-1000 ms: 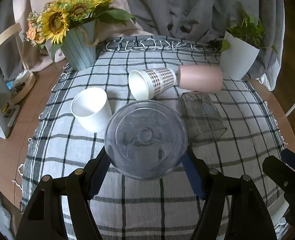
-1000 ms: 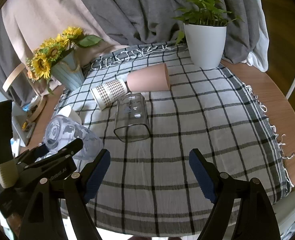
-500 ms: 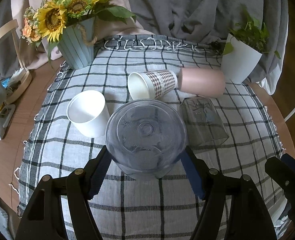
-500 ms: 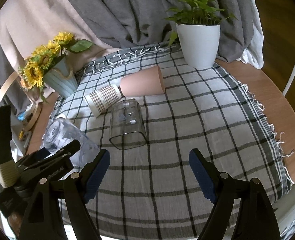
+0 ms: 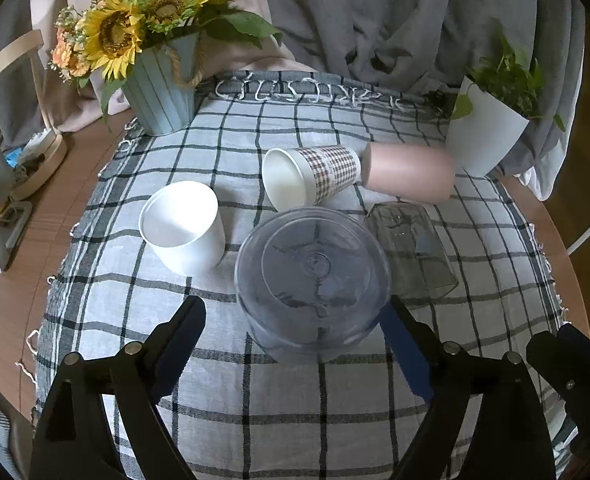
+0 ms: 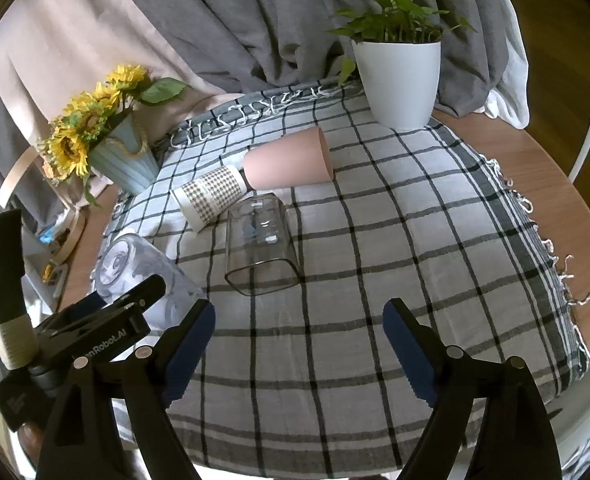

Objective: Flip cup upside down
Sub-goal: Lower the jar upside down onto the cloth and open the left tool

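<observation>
A clear bluish plastic cup stands upside down on the checked cloth, base up, between my left gripper's spread fingers. The left finger stands apart from the cup; the right finger is at its side. The cup also shows in the right wrist view, behind the left gripper. My right gripper is open and empty above the cloth near the front edge.
A white cup stands upright. A checked paper cup, a pink cup and a clear glass lie on their sides. A sunflower pot and a white plant pot stand at the back.
My left gripper has lowered the upside-down clear cup onto the cloth and opened, letting it go. The right gripper has stayed open and drifted slightly.
</observation>
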